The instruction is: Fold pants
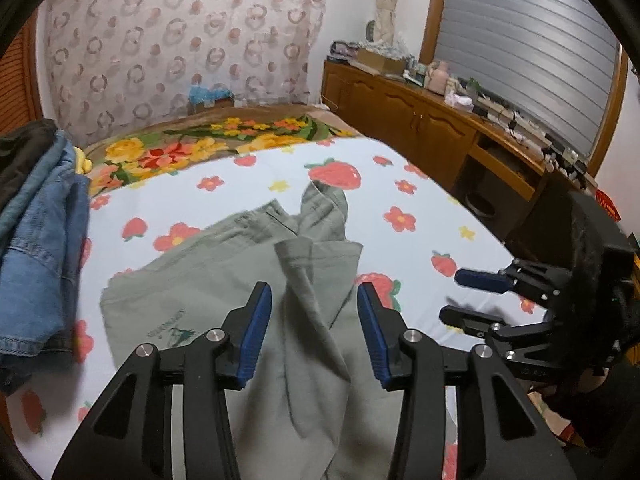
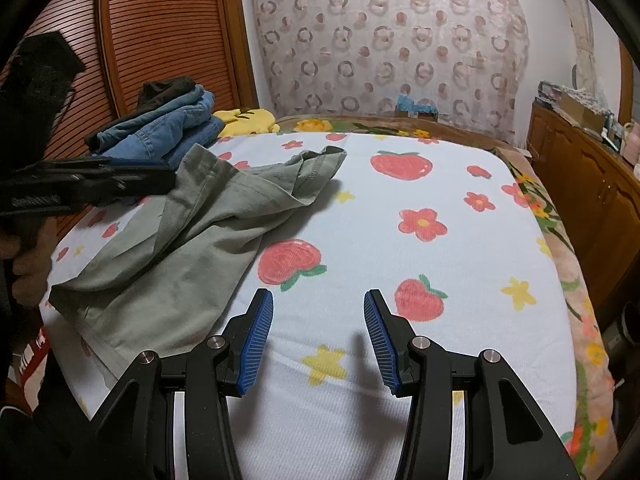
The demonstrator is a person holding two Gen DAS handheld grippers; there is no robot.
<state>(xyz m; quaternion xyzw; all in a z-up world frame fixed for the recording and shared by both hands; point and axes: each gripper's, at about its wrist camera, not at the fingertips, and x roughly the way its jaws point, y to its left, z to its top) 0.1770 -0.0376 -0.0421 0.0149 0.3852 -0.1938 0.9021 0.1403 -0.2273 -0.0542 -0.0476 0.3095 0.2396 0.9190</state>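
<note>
One grey-green pants (image 2: pixel 180 256), crumpled, half-folded

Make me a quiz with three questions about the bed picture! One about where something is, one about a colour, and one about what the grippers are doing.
1. Where does the pile of jeans sit?
A. on the wooden cabinet
B. on the bed, beyond the pants, near the slatted wooden door
C. between the right gripper's fingers

2. What colour are the pants on the bed sheet?
A. grey-green
B. bright red
C. dark blue

3. What is the left gripper doing?
A. it is shut flat on the sheet
B. it is clamped on the jeans
C. it is open, with a bunched fold of the pants between its fingers

Answers:
1 B, the jeans lie at the bed's far left side in the right wrist view.
2 A, the cloth is a dull grey-green.
3 C, a wide gap shows between its blue pads, with the cloth in it; the right gripper is open over bare sheet.
</note>
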